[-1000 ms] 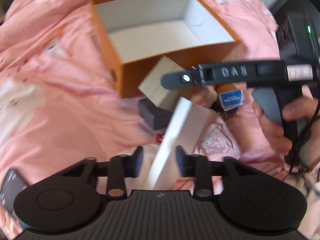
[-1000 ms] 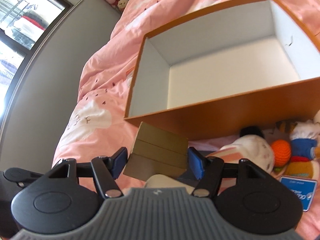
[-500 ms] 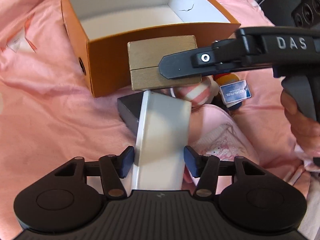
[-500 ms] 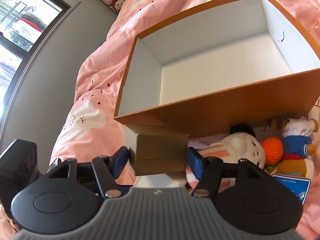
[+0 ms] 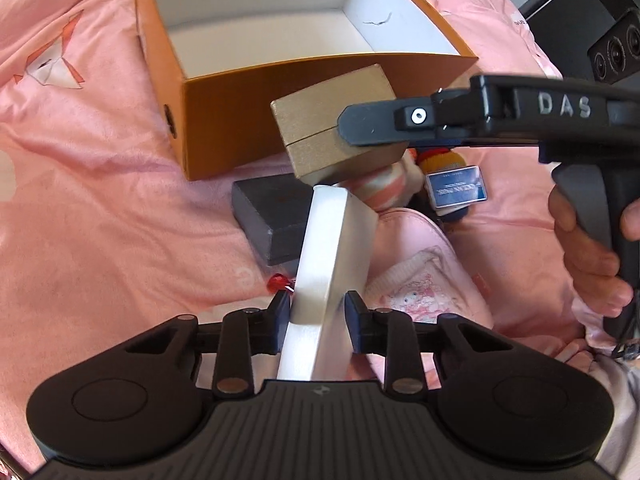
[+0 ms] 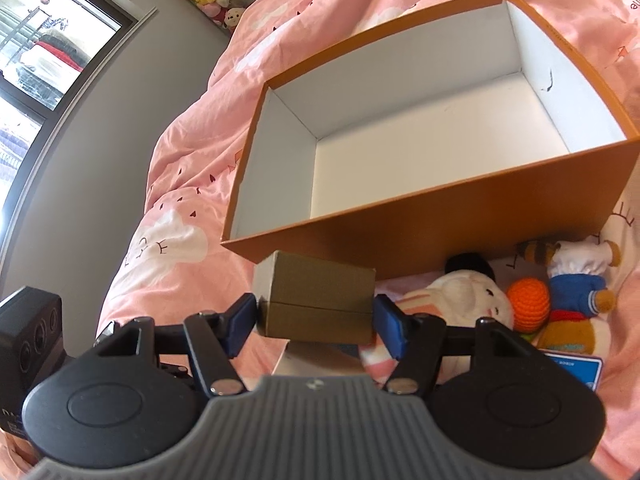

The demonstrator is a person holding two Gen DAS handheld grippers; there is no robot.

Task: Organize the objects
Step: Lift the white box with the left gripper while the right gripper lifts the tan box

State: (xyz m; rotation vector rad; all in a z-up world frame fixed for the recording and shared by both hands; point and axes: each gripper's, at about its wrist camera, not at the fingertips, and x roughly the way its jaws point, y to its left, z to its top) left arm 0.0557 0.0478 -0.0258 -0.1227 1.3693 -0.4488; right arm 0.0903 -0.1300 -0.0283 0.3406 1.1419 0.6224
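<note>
Both grippers are loaded in front of the open orange box (image 6: 440,216), which fills the upper half of each wrist view and sits on the pink bed cover (image 5: 80,200). The right gripper (image 6: 316,316) has its jaws clamped on the two side faces of a small gold box (image 6: 320,300), held just below the orange box's near wall at lower centre of its view. The left gripper (image 5: 318,314) has its jaws clamped across the narrow edge of a flat white box (image 5: 332,256), which sticks out forward at the centre of its view. Both look like stiff, light cardboard with smooth faces, so a squeeze on parallel faces should hold; the gold box's lid seam suggests gripping the base. A dark grey box (image 5: 268,216) and plush toys (image 6: 560,300) lie on the bed beside the orange box.
</note>
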